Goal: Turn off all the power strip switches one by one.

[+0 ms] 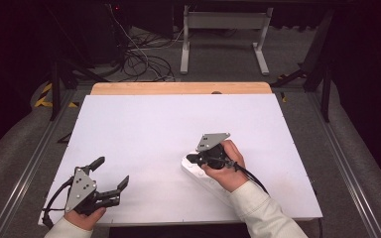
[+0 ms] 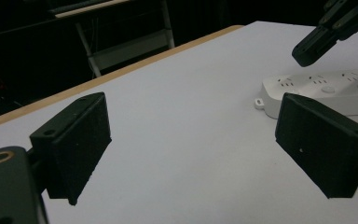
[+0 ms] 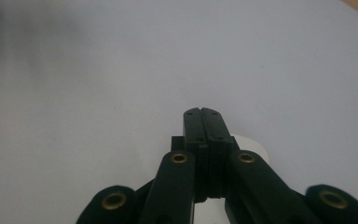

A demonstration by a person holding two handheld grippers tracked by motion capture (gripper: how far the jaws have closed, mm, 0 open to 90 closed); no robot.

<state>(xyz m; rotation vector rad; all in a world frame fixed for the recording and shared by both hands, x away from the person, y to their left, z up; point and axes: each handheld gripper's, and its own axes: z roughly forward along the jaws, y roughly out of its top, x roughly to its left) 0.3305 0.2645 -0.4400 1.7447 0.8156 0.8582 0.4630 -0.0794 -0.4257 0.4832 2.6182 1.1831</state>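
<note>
A white power strip (image 1: 194, 171) lies on the white table (image 1: 149, 124), right of centre and near the front. My right gripper (image 1: 189, 158) hovers over the strip's left end with its jaws shut together and nothing between them. In the right gripper view those shut jaws (image 3: 201, 113) point out over bare table, with a white corner of the strip (image 3: 251, 143) just beneath them. My left gripper (image 1: 113, 171) rests at the front left, open and empty. In the left gripper view its wide-apart jaws (image 2: 196, 140) frame the strip (image 2: 326, 91) and the right gripper's tip (image 2: 307, 49).
A wooden strip (image 1: 178, 88) runs along the table's far edge. Beyond it lie floor cables (image 1: 139, 59) and a white table frame (image 1: 223, 29). Metal rails (image 1: 25, 168) flank the table on both sides.
</note>
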